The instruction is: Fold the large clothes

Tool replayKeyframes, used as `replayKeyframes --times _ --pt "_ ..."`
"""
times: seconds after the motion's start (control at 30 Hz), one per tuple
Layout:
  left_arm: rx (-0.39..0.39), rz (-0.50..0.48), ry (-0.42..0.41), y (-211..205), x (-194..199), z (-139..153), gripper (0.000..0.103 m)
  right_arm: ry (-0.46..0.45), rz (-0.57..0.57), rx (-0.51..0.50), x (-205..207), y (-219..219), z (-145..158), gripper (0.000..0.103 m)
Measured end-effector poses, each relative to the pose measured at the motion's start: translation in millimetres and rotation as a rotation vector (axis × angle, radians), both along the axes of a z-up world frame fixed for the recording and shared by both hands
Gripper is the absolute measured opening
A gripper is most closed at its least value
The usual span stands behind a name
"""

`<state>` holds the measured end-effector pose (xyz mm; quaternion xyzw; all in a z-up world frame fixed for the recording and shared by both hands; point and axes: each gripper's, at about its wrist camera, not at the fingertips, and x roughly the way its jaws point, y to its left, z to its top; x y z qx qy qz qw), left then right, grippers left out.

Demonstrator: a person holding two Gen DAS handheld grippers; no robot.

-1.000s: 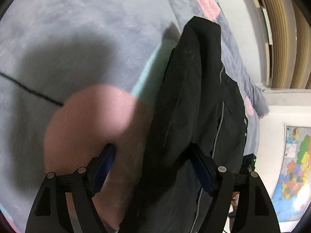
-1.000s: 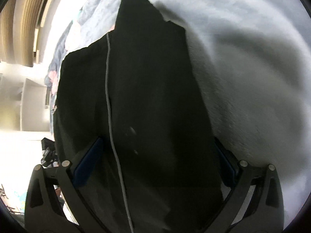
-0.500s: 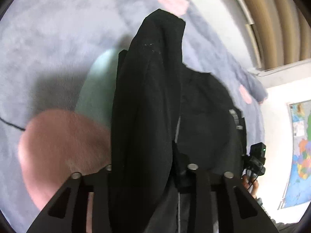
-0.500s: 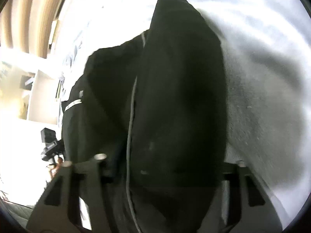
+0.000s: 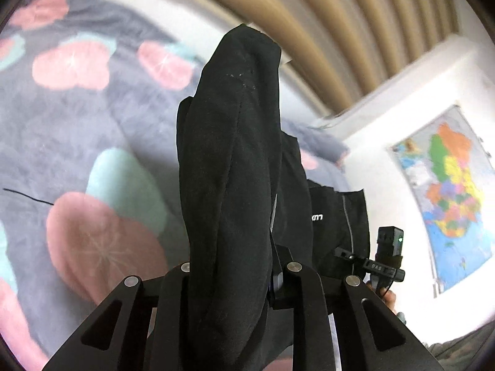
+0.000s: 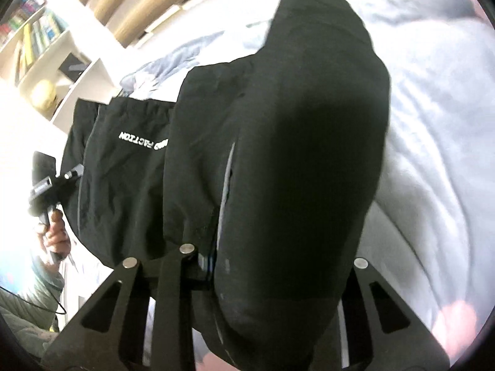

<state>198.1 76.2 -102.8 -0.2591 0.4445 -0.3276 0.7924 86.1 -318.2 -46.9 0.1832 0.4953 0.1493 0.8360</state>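
Note:
A large black jacket (image 5: 229, 160) with white lettering hangs lifted over the bed. My left gripper (image 5: 232, 278) is shut on a bunched edge of it, which drapes over the fingers. In the right wrist view the same jacket (image 6: 297, 142) fills the middle, and my right gripper (image 6: 272, 266) is shut on another thick fold of it. The fabric hides both pairs of fingertips. The right gripper also shows in the left wrist view (image 5: 386, 247), and the left gripper in the right wrist view (image 6: 43, 179).
A grey fleece blanket (image 5: 62, 130) with pink and mint fruit shapes covers the bed below. Tan curtains (image 5: 309, 18) and a wall map (image 5: 448, 191) lie beyond. A white bookshelf (image 6: 37, 46) stands at the left of the right wrist view.
Both grippers closed on the jacket and raised it off the blanket. Both views have tilted up, so that the curtains, the wall and the shelf show.

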Motion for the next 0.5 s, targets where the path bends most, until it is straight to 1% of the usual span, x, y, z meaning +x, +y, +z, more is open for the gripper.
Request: replayKeyframes --times 0.03,0.13,0.2,0.27,0.3,0.33,0.4,0.43,0.47,0.5 --pt "-0.003 0.003 -0.021 4.3 -17.8 12.0 0.023 -0.007 0.001 -0.005 -5.6 1.5 6.3 0.026" --pt "-0.006 0.002 -0.028 11.3 -52.2 23.5 0.023 0.001 0.01 -0.032 -13.6 4.3 11.0 0.026" --pt "0.003 -0.001 -0.013 13.5 -74.4 18.7 0.023 0.017 0.015 -0.053 -16.3 7.0 4.4 0.026" --pt "0.005 0.003 0.04 19.5 -93.3 3.6 0.023 0.04 0.019 -0.07 -14.5 10.5 -5.6 0.027" --pt "-0.001 0.006 0.065 23.7 -99.7 -5.2 0.023 0.066 0.016 -0.066 -12.8 11.1 -15.6 0.027" --pt "-0.002 0.015 0.106 26.8 -105.8 -20.1 0.023 0.106 0.01 -0.06 -15.3 12.1 -29.7 0.027" --pt "0.023 0.028 0.171 30.4 -114.9 -48.9 0.023 0.17 -0.001 -0.057 -10.0 17.2 -57.5 0.028" --pt "0.041 0.045 0.229 32.4 -117.5 -74.7 0.024 0.225 -0.008 -0.043 -9.6 18.1 -79.0 0.029" --pt "0.061 0.063 0.275 34.8 -119.1 -95.9 0.025 0.315 -0.031 -0.015 -7.1 16.3 -106.9 0.032" --pt "0.096 0.1 0.33 39.5 -119.5 -121.0 0.028 0.383 -0.062 -0.009 -2.6 17.6 -125.5 0.036"
